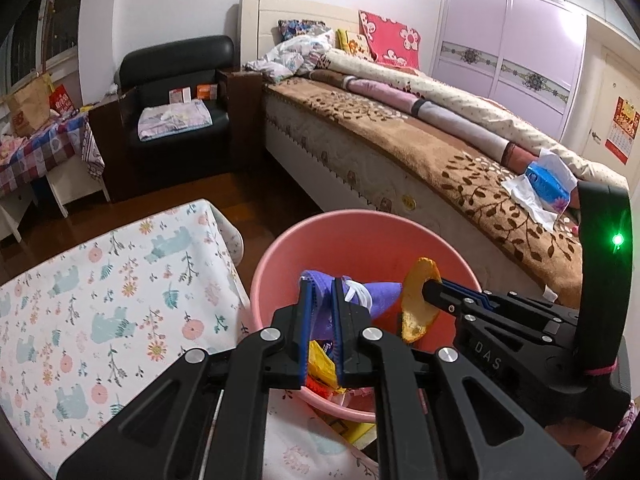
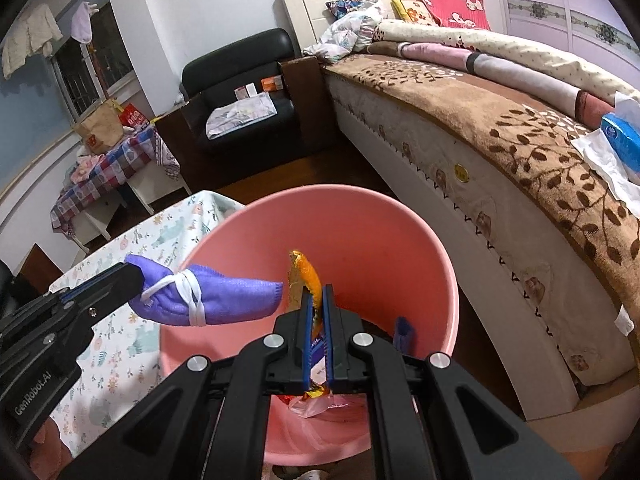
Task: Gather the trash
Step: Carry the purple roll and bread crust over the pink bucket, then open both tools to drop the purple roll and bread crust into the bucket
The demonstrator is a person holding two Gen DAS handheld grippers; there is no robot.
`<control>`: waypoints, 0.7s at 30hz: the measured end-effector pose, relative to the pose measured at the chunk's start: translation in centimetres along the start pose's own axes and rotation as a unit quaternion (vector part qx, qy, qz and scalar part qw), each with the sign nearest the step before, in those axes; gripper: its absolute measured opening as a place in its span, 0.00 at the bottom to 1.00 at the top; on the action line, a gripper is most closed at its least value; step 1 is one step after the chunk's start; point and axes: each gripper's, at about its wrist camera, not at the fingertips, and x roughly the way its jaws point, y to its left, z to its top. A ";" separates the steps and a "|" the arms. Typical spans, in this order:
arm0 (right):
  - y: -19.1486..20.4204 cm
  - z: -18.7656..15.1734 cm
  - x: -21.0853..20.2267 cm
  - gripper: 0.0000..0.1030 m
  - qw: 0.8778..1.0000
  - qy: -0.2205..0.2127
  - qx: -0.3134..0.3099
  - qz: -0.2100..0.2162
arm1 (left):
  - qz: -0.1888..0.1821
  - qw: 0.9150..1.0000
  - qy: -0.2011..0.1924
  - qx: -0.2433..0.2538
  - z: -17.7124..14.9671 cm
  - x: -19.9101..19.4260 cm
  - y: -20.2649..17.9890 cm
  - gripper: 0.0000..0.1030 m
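Right wrist view shows my right gripper [image 2: 317, 300] pinching an orange peel [image 2: 310, 276] edge-on, its jaws pressed nearly together with only the thin rind between them, the peel standing up above the tips. It hangs over the open mouth of the pink bin [image 2: 400, 232], well inside the rim. Just to its left in the same view my left gripper [image 2: 134, 276] clamps one end of a rolled purple cloth [image 2: 216, 298] bound with white elastic, the free end reaching toward the peel without touching it; the jaws are narrow but parted by the thickness of the fabric. From the left wrist view, that left gripper [image 1: 322, 286] is also above the bin [image 1: 360, 240], near the rim edge closest to the flowered tablecloth [image 1: 100, 280]. Wrappers already lie at the bottom of the bin. To do this drop well, I judge both tips should be clear inside the rim before I let go, the cloth especially, since its length could catch the edge and tip out onto the tablecloth. Beyond the bin's far edge runs the bed [image 2: 520, 140], with a blue tissue pack [image 2: 620, 136] on it.
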 end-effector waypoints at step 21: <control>-1.7 -0.8 2.3 0.04 1.000 0.022 0.014 -0.014 | 0.002 0.999 0.038 0.006 -0.8 2.9 -0.9 0.16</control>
